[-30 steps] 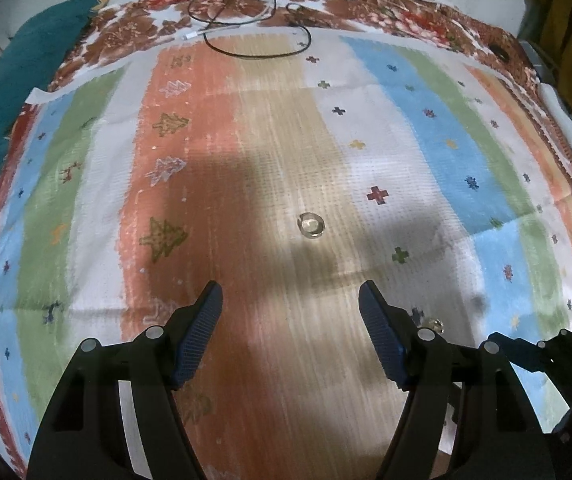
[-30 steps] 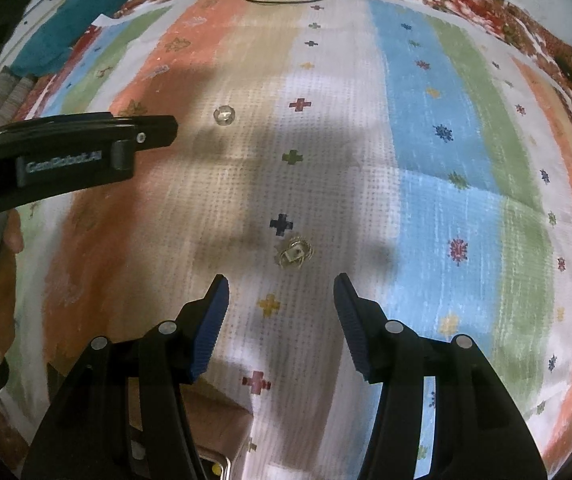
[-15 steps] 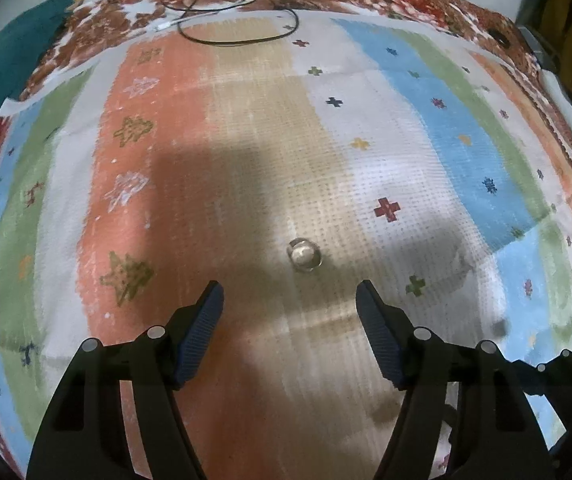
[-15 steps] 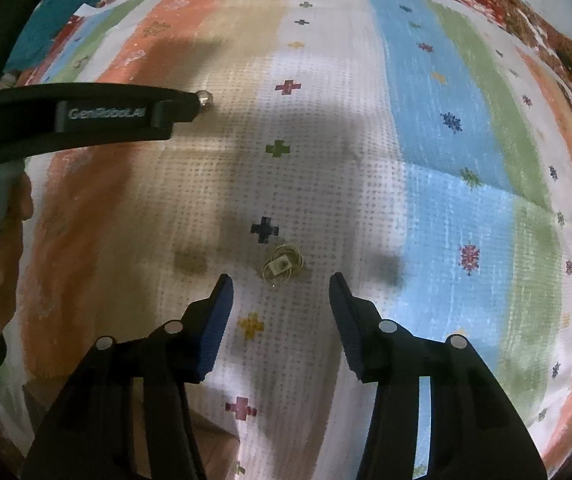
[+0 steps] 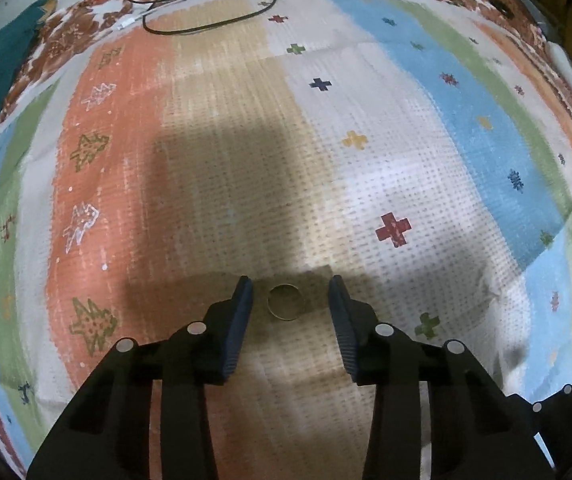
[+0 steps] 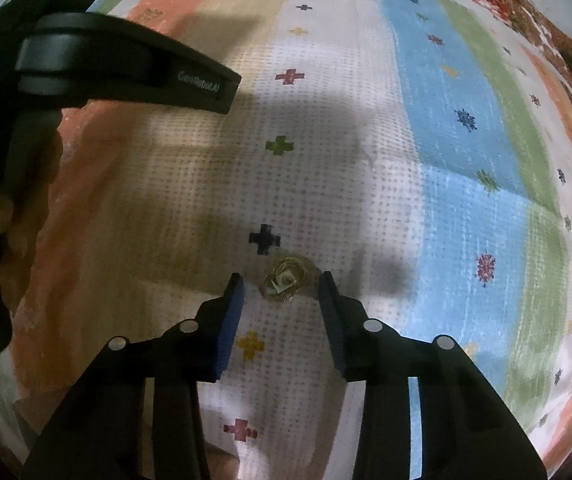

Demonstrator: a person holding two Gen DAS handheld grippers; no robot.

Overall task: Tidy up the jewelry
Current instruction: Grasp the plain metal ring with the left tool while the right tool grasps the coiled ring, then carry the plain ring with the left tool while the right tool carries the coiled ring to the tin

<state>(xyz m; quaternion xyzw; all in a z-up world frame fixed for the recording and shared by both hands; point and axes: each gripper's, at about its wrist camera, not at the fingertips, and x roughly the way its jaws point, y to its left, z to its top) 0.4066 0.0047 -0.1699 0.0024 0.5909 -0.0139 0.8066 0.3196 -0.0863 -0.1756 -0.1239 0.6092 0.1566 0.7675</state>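
progress: honestly looking like the very start, both pieces are still lying loose on the cloth and nothing is getting lifted yet. No box or tray for them is showing in either view, so everything is left to do as far as I can tell.

left gripper (image 5: 289, 296): jaws are sitting open, straddling the ring (image 5: 284, 302), which is lying flat between the tips, not touching either pad from what I can see.

right gripper (image 6: 282, 292): also open, bracketing the gold tangle (image 6: 284, 279) just past its tips at 12 o'clock. Contact, can't tell.

ring: thin plain band, round, pale metal, lying on the tan stripe. Guessing it's going to be fiddly to pinch since it's lying so flat.

gold tangle: looking like a fine chain or a few thin hoops bunched up with a small pale tag or stone in the middle, hard to say which. It's sitting just below a dark cross motif (image 6: 264, 239).

cloth (image 5: 425, 128): woven, dotted texture, stripes of orange, tan, white, blue and green with little crosses and trees.

extras: a black cable (image 5: 210, 20) is looping at 12 o'clock on the far edge, well away from everything.
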